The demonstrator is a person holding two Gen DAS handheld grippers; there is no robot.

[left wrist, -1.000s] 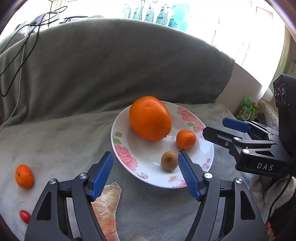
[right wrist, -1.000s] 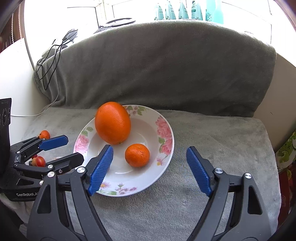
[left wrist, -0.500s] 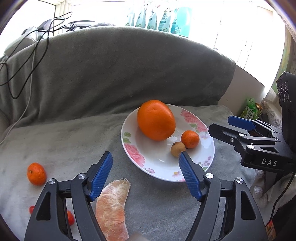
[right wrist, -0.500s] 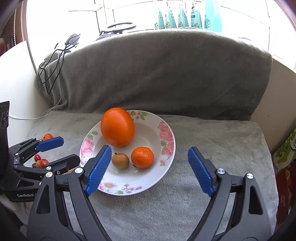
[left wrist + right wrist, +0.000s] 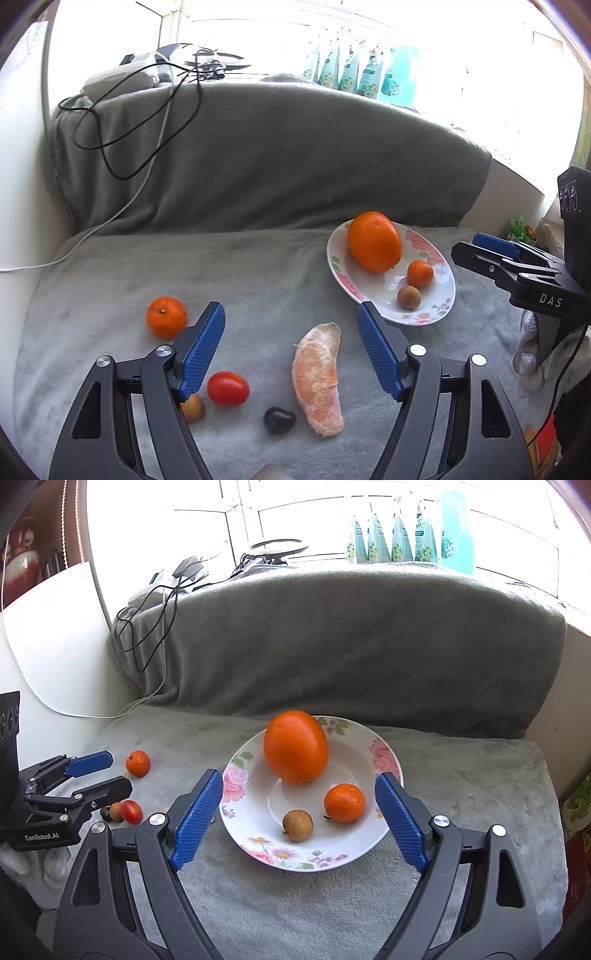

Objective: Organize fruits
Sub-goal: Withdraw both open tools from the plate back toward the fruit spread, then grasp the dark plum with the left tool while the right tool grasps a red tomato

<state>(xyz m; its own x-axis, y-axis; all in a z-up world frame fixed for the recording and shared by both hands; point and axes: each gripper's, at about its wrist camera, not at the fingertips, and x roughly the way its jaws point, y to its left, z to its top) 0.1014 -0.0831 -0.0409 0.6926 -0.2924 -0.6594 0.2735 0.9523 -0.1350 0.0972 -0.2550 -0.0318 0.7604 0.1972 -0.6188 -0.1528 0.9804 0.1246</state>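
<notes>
Found the left tongs [image 5: 290, 310] spread wide and empty, hovering low over the front-left part of the grey blanket [image 5: 258, 266]. Found the right tongs [image 5: 299, 777] likewise apart and holding nothing, poised above the near rim of the flowered plate [image 5: 251, 812].

Counted on the plate, toward the blanket's back-right corner, a large orange [image 5: 295, 746], a small mandarin [image 5: 344, 802] and a brown longan-like fruit [image 5: 297, 825]. Counted off the plate, near the front-left edge, a peeled citrus segment [image 5: 317, 376], a cherry tomato [image 5: 228, 388], a loose mandarin [image 5: 166, 317], a dark little fruit [image 5: 279, 420] and a small brown one [image 5: 192, 408] half hidden behind the left pad.

Judged the segment the likeliest next pick, lying almost straight between the left pads. Called for lowering squarely over its thick middle, across the short width rather than along its length. Called for a gentle squeeze only, the bare flesh looking soft and easy to tear. Advised keeping the pads off the plush pile while closing, and clear of the dark fruit just beside the segment's near tip.
</notes>
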